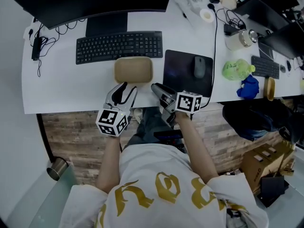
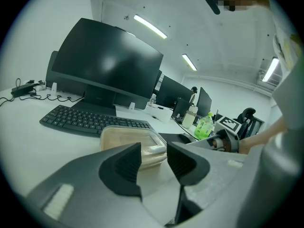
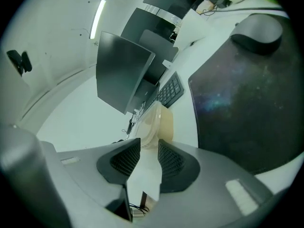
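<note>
- The left claw (image 1: 125,86) points away from the person over the near edge of the tabletop (image 1: 71,87), angled slightly to the right. Its marker cube sits just above the wrist.
- In the left gripper view its 2 jaws stand spread with nothing between them. The tan lidded container (image 2: 128,136) lies just beyond the gap.
- The right claw (image 1: 156,87) leans in toward the left, at the container's near right corner. The forearm runs straight back to the torso.
- In the right gripper view this claw (image 3: 149,148) is rolled on its side. Its 2 jaws are parted by a narrow gap and grip nothing.
- The container (image 1: 133,69) rests on the tabletop between the keyboard (image 1: 118,46) and the 2 claws, left of the dark mouse pad (image 1: 180,77).
</note>
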A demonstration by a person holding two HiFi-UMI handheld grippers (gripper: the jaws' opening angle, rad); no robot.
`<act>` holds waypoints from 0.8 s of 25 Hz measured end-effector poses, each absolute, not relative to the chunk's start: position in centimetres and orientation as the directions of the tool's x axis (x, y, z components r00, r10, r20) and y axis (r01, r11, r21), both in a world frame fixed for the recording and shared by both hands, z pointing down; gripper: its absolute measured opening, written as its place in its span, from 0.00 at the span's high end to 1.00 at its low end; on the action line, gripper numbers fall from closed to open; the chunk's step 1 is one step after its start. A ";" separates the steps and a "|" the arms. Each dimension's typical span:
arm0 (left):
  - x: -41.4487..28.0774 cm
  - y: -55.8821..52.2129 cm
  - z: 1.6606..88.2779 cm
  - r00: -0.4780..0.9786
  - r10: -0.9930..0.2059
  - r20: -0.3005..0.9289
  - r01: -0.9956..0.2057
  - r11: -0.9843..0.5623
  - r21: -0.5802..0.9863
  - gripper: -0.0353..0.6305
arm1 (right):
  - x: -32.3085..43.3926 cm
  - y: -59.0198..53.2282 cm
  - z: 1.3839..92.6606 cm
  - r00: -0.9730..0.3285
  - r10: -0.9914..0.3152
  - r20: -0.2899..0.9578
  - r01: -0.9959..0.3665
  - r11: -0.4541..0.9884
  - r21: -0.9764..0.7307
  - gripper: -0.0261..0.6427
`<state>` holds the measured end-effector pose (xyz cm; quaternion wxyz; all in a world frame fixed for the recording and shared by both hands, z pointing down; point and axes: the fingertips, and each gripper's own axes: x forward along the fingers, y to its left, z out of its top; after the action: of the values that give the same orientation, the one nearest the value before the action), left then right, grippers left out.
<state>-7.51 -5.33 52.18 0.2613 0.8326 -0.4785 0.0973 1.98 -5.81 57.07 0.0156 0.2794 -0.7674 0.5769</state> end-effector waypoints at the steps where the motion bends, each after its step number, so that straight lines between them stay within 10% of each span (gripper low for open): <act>1: -7.6 -5.4 52.2 0.521 -0.747 0.412 -0.849 -0.403 0.343 0.70 | 1.9 -5.9 57.2 -0.847 -0.405 0.343 -0.438 0.168 -0.883 0.73; 20: -8.4 -6.1 53.0 0.521 -0.744 0.417 -0.845 -0.380 0.377 0.70 | 1.0 -7.0 58.2 -0.869 -0.383 0.313 -0.362 0.061 -0.930 0.78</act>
<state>-8.41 -6.12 52.99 0.2801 0.8259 -0.4810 0.0895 0.98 -7.01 58.24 -0.0085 0.2557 -0.7282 0.6358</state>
